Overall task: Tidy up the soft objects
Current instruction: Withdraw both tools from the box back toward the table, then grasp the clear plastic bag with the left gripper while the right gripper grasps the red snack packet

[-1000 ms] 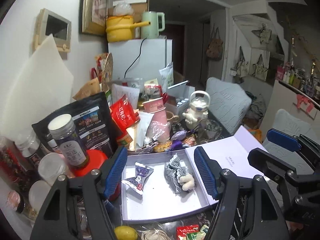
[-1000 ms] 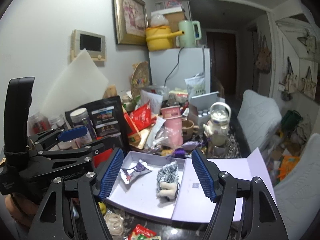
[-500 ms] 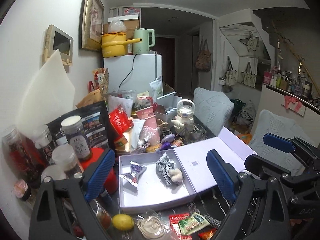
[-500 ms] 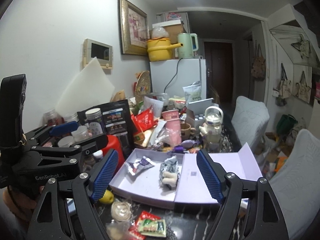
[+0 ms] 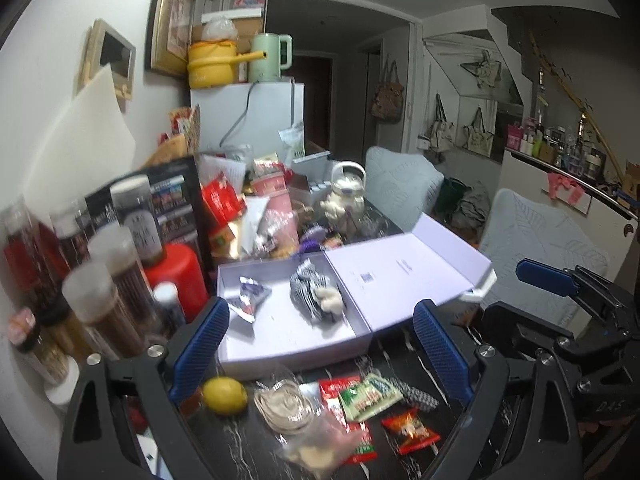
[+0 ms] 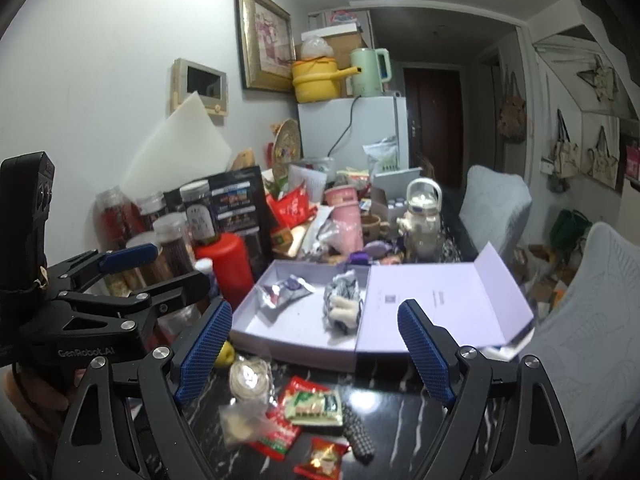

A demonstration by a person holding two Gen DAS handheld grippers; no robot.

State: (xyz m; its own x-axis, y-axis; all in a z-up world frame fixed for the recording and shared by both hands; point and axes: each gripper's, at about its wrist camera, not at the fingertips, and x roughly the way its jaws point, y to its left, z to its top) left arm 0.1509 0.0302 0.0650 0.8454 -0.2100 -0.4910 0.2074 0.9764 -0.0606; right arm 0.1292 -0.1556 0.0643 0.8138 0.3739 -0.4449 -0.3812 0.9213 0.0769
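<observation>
Box (image 5: pixel 296 354), lavender, on a dark marbled table (image 5: pixel 248 444), its lid (image 5: pixel 404 276) folded flat to the right. Inside lie a black-and-white checked soft toy (image 5: pixel 316 298) with a cream plush part, near the hinge side, and a crinkled foil packet (image 5: pixel 250 298) to its left, the two apart. Left gripper (image 5: pixel 320 350), blue-padded jaws spread wide and holding nothing, hovers in front of the box; right gripper (image 6: pixel 316 350) likewise wide open and empty, beside it. In front of the box on the table: a lemon (image 5: pixel 224 395), a clear bag of rubber bands (image 5: pixel 284 402), red and green snack packets (image 5: pixel 366 398) and a small checked fabric piece (image 6: pixel 358 432). Left of the box stand a red canister (image 5: pixel 174 276) and several capped jars (image 5: pixel 104 308); behind it, a crowded heap of packets and a white kettle (image 5: pixel 346 192)
</observation>
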